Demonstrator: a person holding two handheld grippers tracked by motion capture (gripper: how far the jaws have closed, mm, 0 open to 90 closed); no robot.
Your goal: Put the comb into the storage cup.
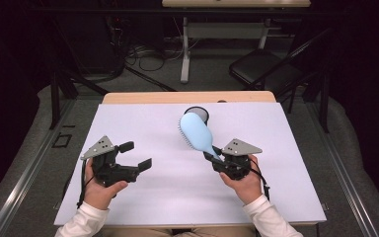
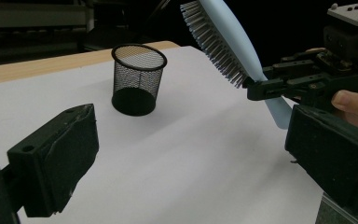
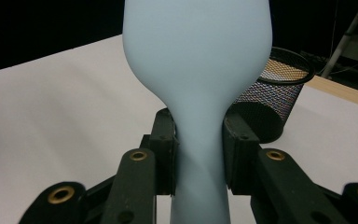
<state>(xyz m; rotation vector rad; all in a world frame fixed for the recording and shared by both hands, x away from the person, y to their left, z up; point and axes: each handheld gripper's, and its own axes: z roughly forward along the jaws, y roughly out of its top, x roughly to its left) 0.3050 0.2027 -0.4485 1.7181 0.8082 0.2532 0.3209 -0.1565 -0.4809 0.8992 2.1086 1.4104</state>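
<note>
While my left tool [image 1: 137,154] waits near left, jaws spread and empty, my right tool [image 1: 216,156] clamps the blue hairbrush [image 1: 196,131] by its handle, head raised. Next, I judge: swing it over the far mesh cup [image 2: 138,79], handle down.

In the high view, the pale blue hairbrush [image 1: 196,132] covered most of the mesh cup [image 1: 199,113] behind it, leaving just a dark arc of rim at the far side. The brush's bristles were too small to make out there beyond a thin fringe on its left edge. In the right gripper view, the brush head ran off the top edge and the handle off the bottom, and the brush hid the left part of the cup. In the left gripper view, the brush tip was cut off at the top.
</note>
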